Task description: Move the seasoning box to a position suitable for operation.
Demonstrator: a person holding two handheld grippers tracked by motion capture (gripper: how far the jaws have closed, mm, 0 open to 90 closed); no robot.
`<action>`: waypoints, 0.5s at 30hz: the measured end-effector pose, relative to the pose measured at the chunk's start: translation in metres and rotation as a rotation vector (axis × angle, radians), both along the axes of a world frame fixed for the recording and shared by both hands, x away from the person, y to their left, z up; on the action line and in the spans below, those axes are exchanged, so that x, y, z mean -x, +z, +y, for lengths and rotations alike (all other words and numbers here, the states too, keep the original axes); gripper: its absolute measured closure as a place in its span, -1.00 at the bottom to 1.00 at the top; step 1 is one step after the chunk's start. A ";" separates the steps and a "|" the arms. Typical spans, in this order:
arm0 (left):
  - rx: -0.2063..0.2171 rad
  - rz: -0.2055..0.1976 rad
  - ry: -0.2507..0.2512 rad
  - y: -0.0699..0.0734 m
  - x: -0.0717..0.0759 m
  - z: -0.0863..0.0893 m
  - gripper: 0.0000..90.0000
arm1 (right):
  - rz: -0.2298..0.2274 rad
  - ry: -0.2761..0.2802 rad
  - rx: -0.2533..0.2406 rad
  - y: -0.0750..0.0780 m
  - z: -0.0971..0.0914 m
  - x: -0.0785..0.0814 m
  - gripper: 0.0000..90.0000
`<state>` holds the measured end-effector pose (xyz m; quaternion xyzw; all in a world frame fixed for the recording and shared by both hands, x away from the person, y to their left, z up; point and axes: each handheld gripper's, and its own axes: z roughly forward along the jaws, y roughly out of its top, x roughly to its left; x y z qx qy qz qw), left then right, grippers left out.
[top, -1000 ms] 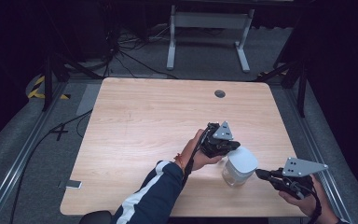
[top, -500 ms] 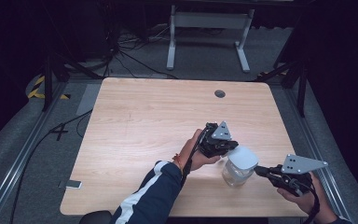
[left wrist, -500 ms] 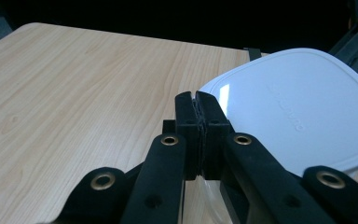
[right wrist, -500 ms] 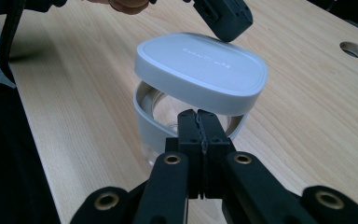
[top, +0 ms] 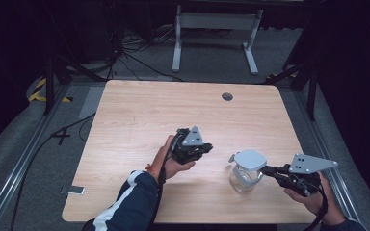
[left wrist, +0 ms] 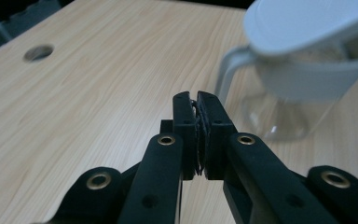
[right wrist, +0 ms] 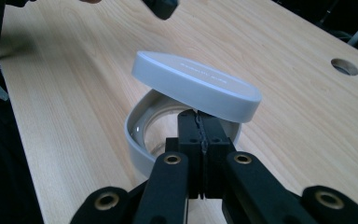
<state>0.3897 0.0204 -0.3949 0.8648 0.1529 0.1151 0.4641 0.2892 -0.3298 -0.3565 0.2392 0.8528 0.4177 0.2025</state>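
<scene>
High view: clear jar [top: 244, 177] near the front right of the wooden table [top: 139, 120], upright, with a pale grey collar around the mouth and a rounded grey lid [top: 249, 160] tipped up on it. Contents hard to tell through the glassy wall (a pale, blurred mass under the collar in the left gripper view). Right gripper [top: 270, 170] at the jar's right side, black jaws pressed together at the collar's near edge under the raised lid; whether the rim sits pinched between the pads cannot be told. Left gripper [top: 203, 149] held above bare wood, apart from the jar on its left, jaws together with nothing between them, having just eased apart a hair. Tabletop light woodgrain, smooth, rounded corners, one round cable hole [top: 227, 96] near the far edge. Grey carpeted floor around, a white metal stand [top: 215, 33] beyond, dark surroundings, a small flat device [top: 72, 190] on the floor at left.
</scene>
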 end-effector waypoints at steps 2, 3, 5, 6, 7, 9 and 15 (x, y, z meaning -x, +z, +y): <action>-0.030 0.000 0.035 -0.007 0.004 0.020 0.91 | -0.004 0.002 -0.003 0.002 0.001 -0.002 0.99; -0.025 0.007 0.055 -0.009 0.006 0.026 0.91 | -0.008 0.001 -0.006 0.002 0.001 -0.003 0.99; -0.041 0.012 0.094 -0.015 0.010 0.044 0.89 | -0.012 0.001 -0.010 0.003 0.001 -0.006 0.99; -0.050 0.016 0.111 -0.017 0.013 0.053 0.89 | -0.012 0.004 -0.009 0.004 0.001 -0.007 0.99; -0.054 0.017 0.128 -0.019 0.015 0.062 0.89 | -0.013 0.005 -0.011 0.005 0.001 -0.008 0.99; -0.063 0.025 0.164 -0.024 0.020 0.079 0.88 | -0.016 0.007 -0.014 0.005 0.001 -0.011 0.99; -0.107 0.056 0.255 -0.040 0.029 0.120 0.84 | -0.017 0.008 -0.015 0.006 0.002 -0.018 0.99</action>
